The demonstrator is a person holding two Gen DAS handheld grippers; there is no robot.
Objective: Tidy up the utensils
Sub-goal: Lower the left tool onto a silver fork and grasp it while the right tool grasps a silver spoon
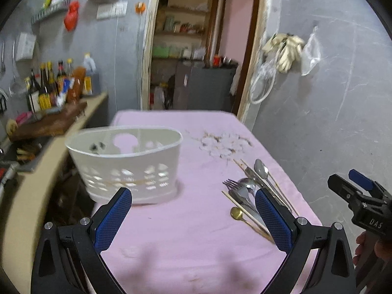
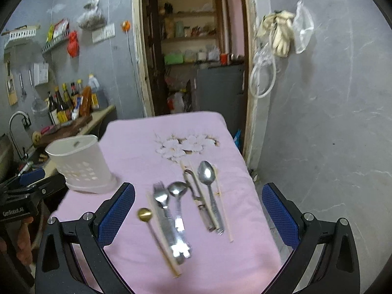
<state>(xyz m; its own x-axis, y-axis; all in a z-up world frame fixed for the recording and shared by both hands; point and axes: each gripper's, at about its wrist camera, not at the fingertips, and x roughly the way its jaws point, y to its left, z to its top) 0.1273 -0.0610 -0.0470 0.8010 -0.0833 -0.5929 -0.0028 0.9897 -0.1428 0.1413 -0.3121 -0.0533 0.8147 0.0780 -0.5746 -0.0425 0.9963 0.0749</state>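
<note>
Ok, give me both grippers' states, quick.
Left gripper: open, holding nothing, above the pink tablecloth.
Right gripper: open, holding nothing, over the cutlery.

Left tool (image 1: 193,216) and right tool (image 2: 198,212) both hover spread wide, empty

In the left wrist view, the black body of the right gripper (image 1: 362,188) carries pale letters reading "DAS", cut off at the frame edge; in the right wrist view, the left gripper (image 2: 29,180) bears "GenRobot.AI" on its black body; labels on the sauce bottles (image 2: 64,104) are too blurred to read.
</note>
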